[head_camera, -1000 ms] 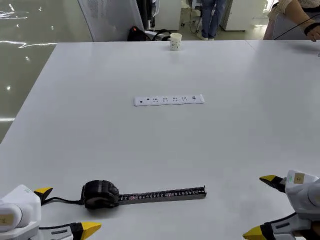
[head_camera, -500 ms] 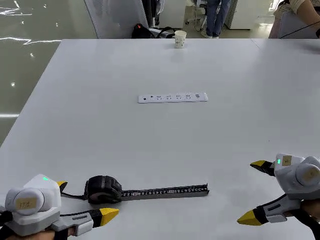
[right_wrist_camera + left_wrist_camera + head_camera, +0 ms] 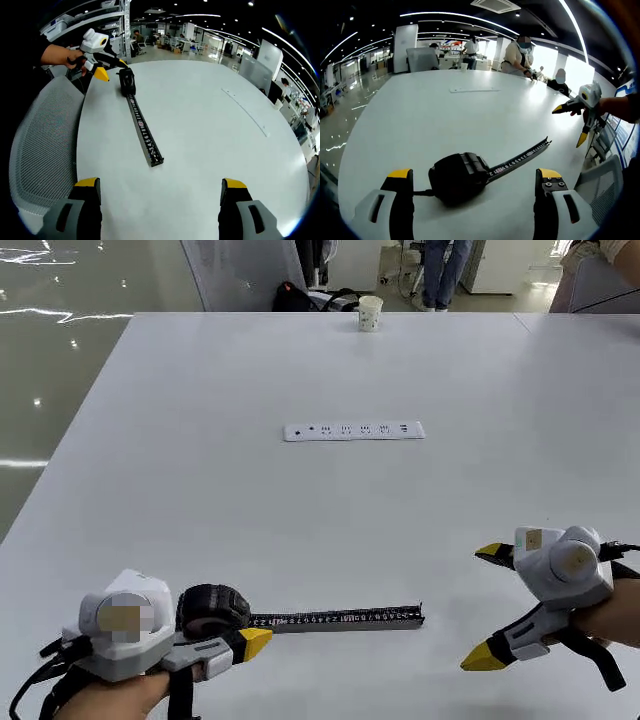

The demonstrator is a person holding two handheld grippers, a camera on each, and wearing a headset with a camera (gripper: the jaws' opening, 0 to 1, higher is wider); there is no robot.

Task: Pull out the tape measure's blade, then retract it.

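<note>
A black tape measure case lies near the table's front edge. Its blade is drawn out to the right and lies flat, ending in a hook. My left gripper is open, one jaw on each side of the case with gaps on both sides. My right gripper is open and hangs above the table a little right of the blade's hook. In the right gripper view the blade runs away from my right gripper to the case and my left gripper.
A white power strip lies at mid-table and a paper cup stands at the far edge. The white table is bare between them. A grey mesh chair sits by the near edge. People stand beyond the table.
My left gripper has come forward and to the right until its jaws straddle the case. My right gripper has moved left toward the blade's end. The tape measure has not moved.
</note>
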